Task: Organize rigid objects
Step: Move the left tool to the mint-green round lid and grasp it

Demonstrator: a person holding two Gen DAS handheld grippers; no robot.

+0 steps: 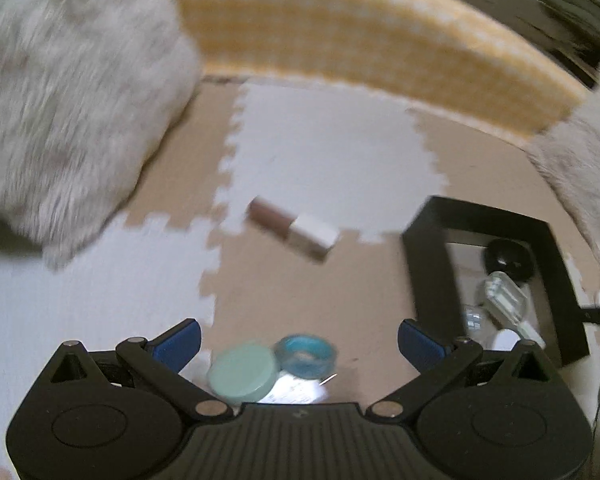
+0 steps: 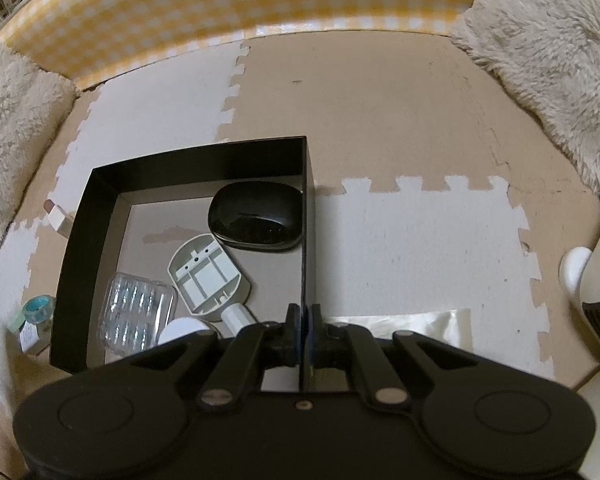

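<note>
So the setup here is a foam puzzle-mat floor [image 2: 400, 100] with a black box [image 2: 204, 156] sitting on it as the collection bin. The box already holds a black glossy case [image 2: 256, 216], a grey plastic bracket piece [image 2: 208, 276], a clear blister tray [image 2: 138, 316] and something white and round [image 2: 180, 330] at the near edge, so I'd guess sorting is well underway.

The right claw [image 2: 305, 320] is pinched shut right on the box's right-hand wall, with the thin black edge running up between the pads. My read is that it's there to pin the box so it doesn't slide on the mat while the other hand drops stuff in. Makes sense, since a light cardboard-looking box would skate around otherwise.

The left claw [image 1: 300, 338] is wide open with nothing in it, hovering over the leftovers outside the box: a mint green round lid [image 1: 242, 376] and a blue translucent ring [image 1: 306, 356] touching it, both sitting on a small white box [image 1: 296, 394] just ahead of the fingers. Further out, a brown and white tube [image 1: 292, 228] lies alone on the mat, well apart from the rest.

The left view is smeary, so fine detail is iffy. Given how the open jaws frame the lid and ring, I'd bet one of those gets picked next.
</note>
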